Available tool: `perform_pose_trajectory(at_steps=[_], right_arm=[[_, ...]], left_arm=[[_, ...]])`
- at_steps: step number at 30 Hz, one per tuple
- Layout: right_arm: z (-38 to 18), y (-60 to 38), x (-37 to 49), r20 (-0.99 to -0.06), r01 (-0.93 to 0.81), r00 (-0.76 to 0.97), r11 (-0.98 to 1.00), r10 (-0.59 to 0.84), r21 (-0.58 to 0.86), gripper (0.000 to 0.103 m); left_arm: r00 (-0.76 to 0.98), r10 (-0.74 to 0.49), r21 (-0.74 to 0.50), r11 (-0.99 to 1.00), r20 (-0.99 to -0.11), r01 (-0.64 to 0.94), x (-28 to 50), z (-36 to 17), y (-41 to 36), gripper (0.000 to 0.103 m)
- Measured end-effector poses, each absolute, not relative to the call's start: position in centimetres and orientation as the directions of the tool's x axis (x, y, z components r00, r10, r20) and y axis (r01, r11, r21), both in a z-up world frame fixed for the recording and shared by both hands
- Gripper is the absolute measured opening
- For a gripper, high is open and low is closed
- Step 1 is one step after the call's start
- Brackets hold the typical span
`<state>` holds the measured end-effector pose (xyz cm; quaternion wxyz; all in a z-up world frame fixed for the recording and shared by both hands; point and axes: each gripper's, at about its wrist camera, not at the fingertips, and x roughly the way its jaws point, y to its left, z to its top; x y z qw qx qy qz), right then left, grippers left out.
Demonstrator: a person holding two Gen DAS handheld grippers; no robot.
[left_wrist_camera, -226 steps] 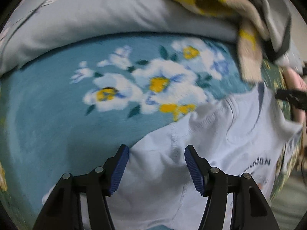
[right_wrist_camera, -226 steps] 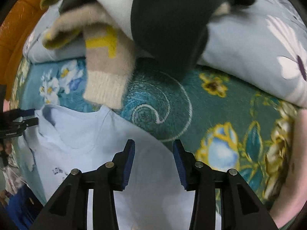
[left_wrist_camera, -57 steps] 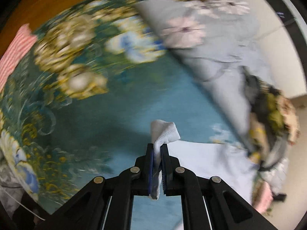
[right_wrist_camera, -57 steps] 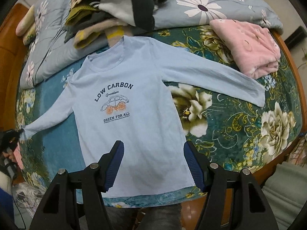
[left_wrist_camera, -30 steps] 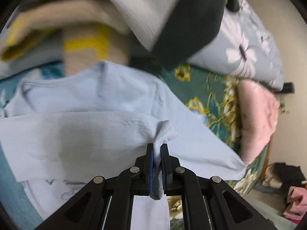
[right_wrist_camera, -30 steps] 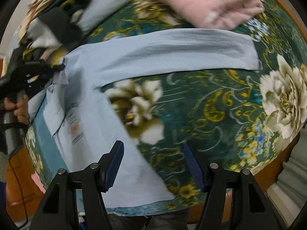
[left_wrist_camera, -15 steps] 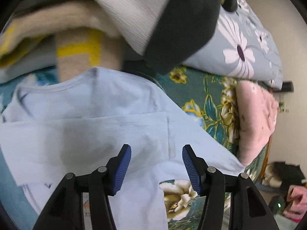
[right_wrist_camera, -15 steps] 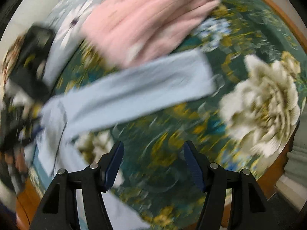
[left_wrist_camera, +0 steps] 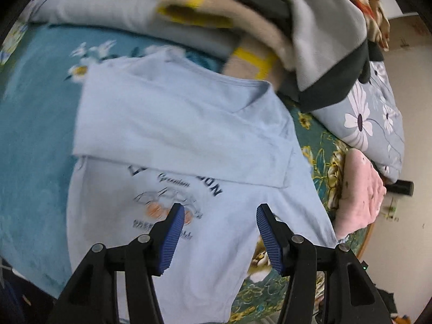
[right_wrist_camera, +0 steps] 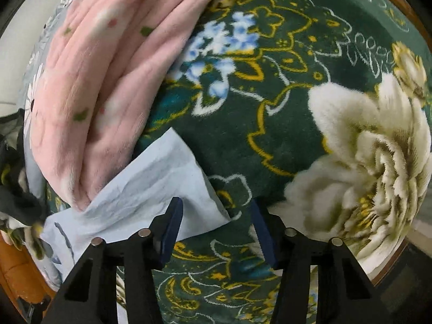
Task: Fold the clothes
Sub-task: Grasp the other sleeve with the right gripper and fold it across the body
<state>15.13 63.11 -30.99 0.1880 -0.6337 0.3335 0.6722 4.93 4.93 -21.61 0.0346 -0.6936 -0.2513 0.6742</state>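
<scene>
The left gripper (left_wrist_camera: pixel 220 232) hangs wide apart and holds nothing, just above the chest print of the shirt (left_wrist_camera: pixel 189 140). The pale blue shirt lies flat on the bed (left_wrist_camera: pixel 29 102), front up, with one sleeve (left_wrist_camera: pixel 167 118) folded across the chest so that it covers the top of the lettering. Beyond the collar rises a heap of clothes (left_wrist_camera: pixel 270 19) — beige with yellow stripes, grey and dark pieces — against a grey flowered quilt (left_wrist_camera: pixel 372 113). To the right of the shirt lies a folded pink blanket (left_wrist_camera: pixel 359 189).

The right gripper (right_wrist_camera: pixel 216 226) is likewise wide and empty, low over the other sleeve's cuff (right_wrist_camera: pixel 162 186), its left finger over the cloth. That sleeve lies stretched out on the dark green flowered bedspread (right_wrist_camera: pixel 283 108) — its upper edge touches the pink blanket (right_wrist_camera: pixel 108 75), which fills the far left of the right wrist view
</scene>
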Motion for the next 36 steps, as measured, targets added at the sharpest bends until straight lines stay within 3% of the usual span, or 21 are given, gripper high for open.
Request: perform_pose_trajectory(at_steps=[1, 2, 6, 11, 18, 22, 26, 31, 36], right_arm=[[-31.1, 62.8, 15.0, -0.974, -0.673, -0.125, -0.704, -0.19, 0.224, 0.016], [-31.2, 62.5, 14.9, -0.969, -0.671, -0.124, -0.702, -0.212, 0.239, 0.007], [-29.5, 61.5, 15.0, -0.957, -0.676, -0.189, -0.678, -0.22, 0.289, 0.005], [-23.0, 58.6, 15.0, -0.912, -0.606, -0.345, -0.69, -0.222, 0.397, 0.005], [-12.4, 47.9, 10.6, -0.795, -0.309, -0.522, -0.801, -0.308, 0.512, 0.005], [-9.2, 38.5, 7.1, -0.748, -0.09, -0.53, -0.85, -0.4, 0.518, 0.005], [-9.9, 27.8, 5.1, -0.747, 0.09, -0.445, -0.855, -0.494, 0.511, 0.005], [-14.0, 16.9, 4.5, -0.759, 0.167, -0.291, -0.812, -0.582, 0.559, 0.005], [-19.5, 7.7, 4.9, -0.812, 0.224, -0.138, -0.816, -0.568, 0.533, 0.005]], left_arm=[[-0.038, 0.4, -0.392, -0.868, -0.916, 0.305, 5.1, -21.5, 4.8, 0.06], [-0.038, 0.406, -0.397, -0.867, -0.913, 0.301, 5.1, -21.3, 4.8, 0.06], [-0.047, 0.419, -0.417, -0.877, -0.907, 0.239, 4.6, -19.9, 5.0, 0.06], [-0.087, 0.43, -0.438, -0.885, -0.899, 0.157, 4.4, -17.8, 3.8, 0.06], [-0.137, 0.451, -0.47, -0.86, -0.882, 0.196, 6.7, -17.0, -2.8, 0.06], [-0.174, 0.443, -0.475, -0.842, -0.879, 0.256, 9.0, -17.0, -8.3, 0.06], [-0.217, 0.428, -0.479, -0.808, -0.877, 0.343, 11.6, -17.2, -13.4, 0.06], [-0.238, 0.41, -0.474, -0.77, -0.881, 0.428, 14.8, -18.0, -18.4, 0.06], [-0.243, 0.397, -0.465, -0.743, -0.885, 0.481, 16.5, -19.1, -22.3, 0.06]])
